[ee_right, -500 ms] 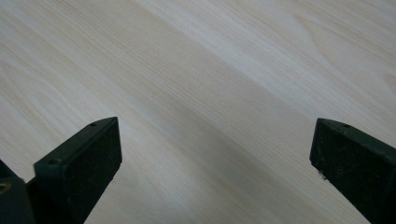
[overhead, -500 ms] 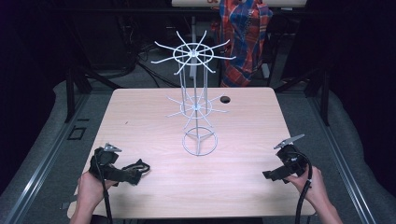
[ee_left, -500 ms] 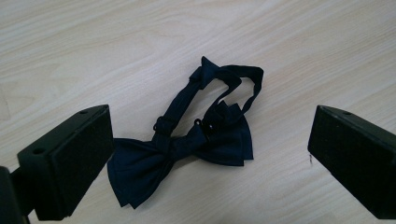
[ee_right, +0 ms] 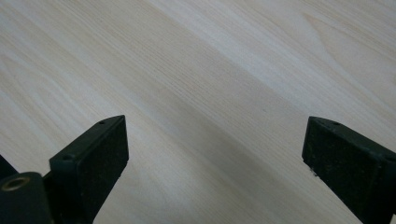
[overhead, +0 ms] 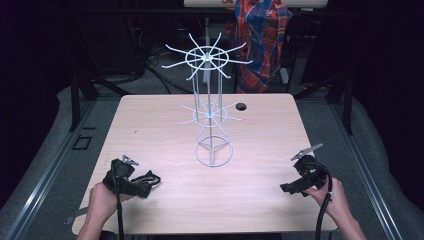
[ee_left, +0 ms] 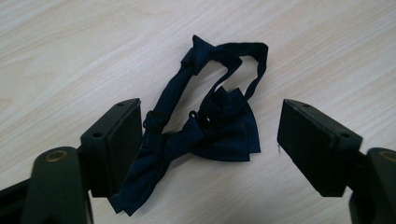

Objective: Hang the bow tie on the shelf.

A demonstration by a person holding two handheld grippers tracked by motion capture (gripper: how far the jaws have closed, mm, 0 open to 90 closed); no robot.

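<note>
Reaching for the bow tie, grasp not yet made.

The desk [overhead: 150,125] carries a wire rack [overhead: 210,107] at its middle; near-left of the rack lies the bow tie [ee_left: 205,126], flat between the left gripper's [ee_left: 210,140] wide-open jaws. Near-right of the rack, the right gripper [ee_right: 215,154] gapes empty. Next, I judge: lower and close on the knot.

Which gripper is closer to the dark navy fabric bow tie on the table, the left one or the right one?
The left gripper is closer: its open jaws flank the dark navy fabric bow tie. The right gripper is far across the light wooden table, over bare wood.
</note>
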